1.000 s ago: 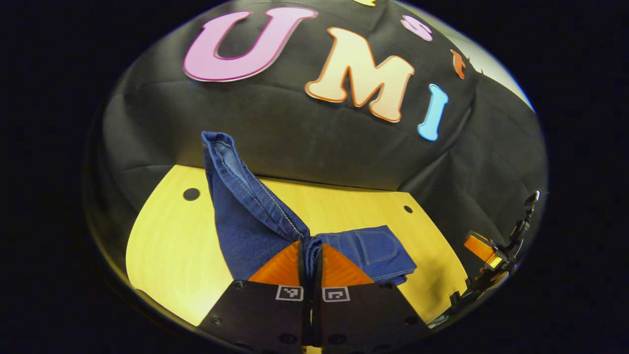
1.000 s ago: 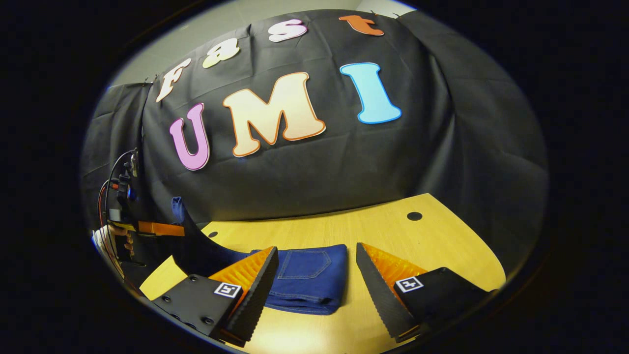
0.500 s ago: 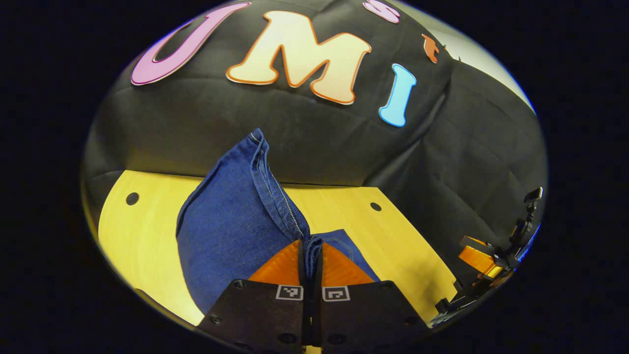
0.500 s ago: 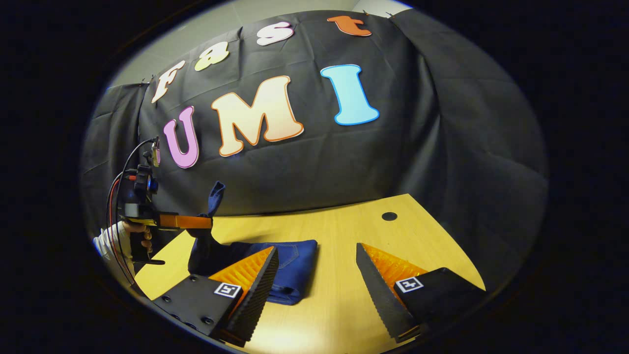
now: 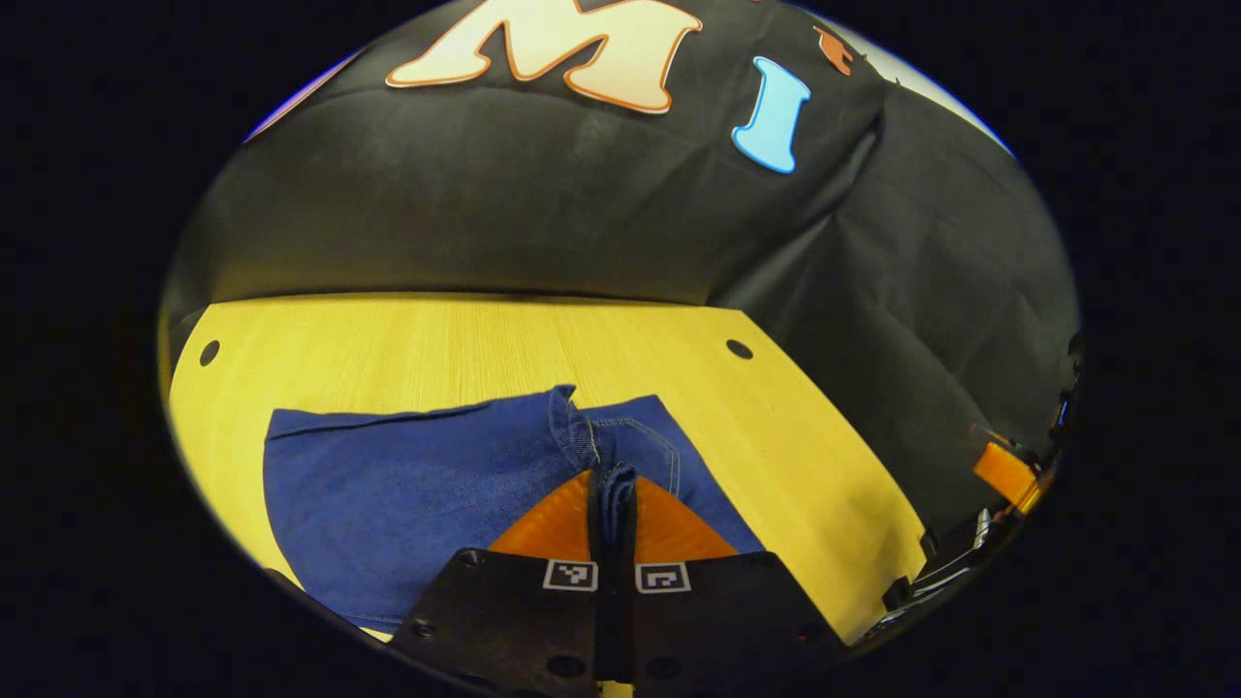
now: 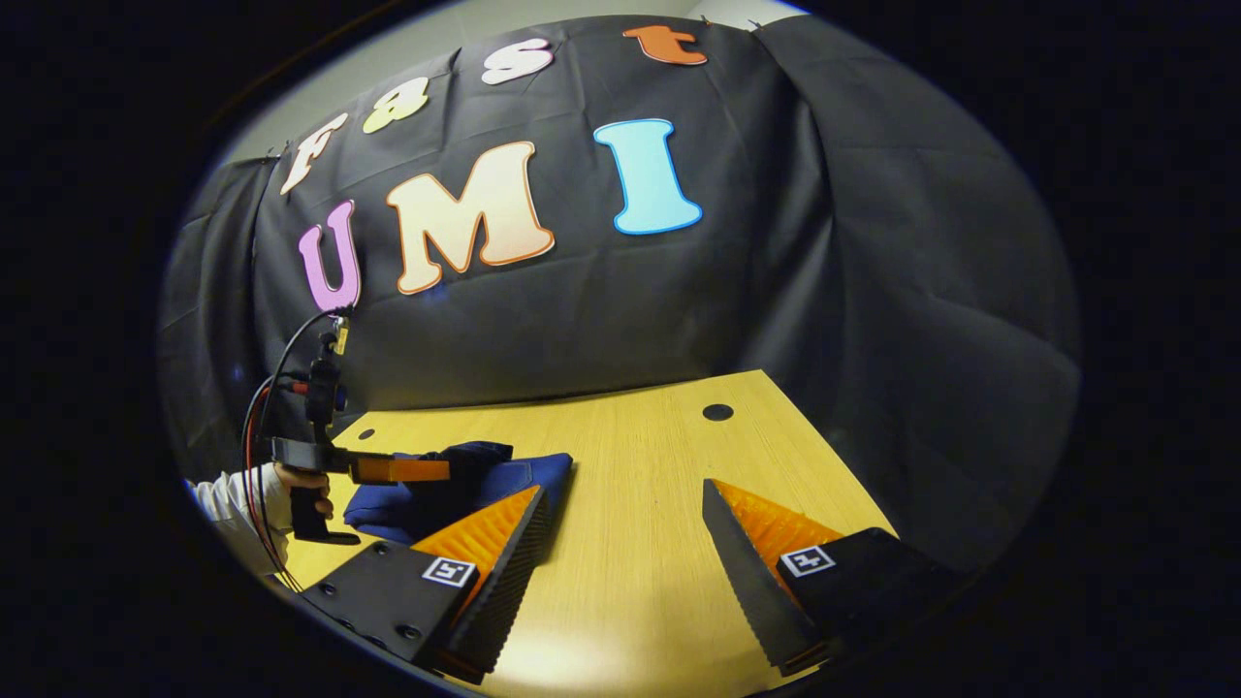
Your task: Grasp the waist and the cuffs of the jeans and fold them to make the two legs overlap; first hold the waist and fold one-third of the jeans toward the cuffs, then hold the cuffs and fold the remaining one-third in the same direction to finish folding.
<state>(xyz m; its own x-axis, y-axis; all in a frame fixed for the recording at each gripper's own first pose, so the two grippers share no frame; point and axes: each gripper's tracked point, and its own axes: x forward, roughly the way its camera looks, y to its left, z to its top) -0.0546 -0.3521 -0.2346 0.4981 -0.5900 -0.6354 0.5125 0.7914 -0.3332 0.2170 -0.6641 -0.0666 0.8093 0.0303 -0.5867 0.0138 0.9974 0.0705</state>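
1. The left claw [image 5: 611,504] is clamped tight on a bunched denim edge of the jeans [image 5: 427,494]. If it lets go while that edge is still puckered, the top layer could spring back or land crooked.
2. Ahead of and to the left of that claw, the folded jeans lie flat on the surface [image 5: 465,339]; a pocket seam shows just past the pinch.
3. The right claw [image 6: 620,543] hangs wide and holds nothing, over bare wood.
4. Farther off to its left, the right gripper view shows a hand [image 6: 302,480] holding the left tool low over the bundle.
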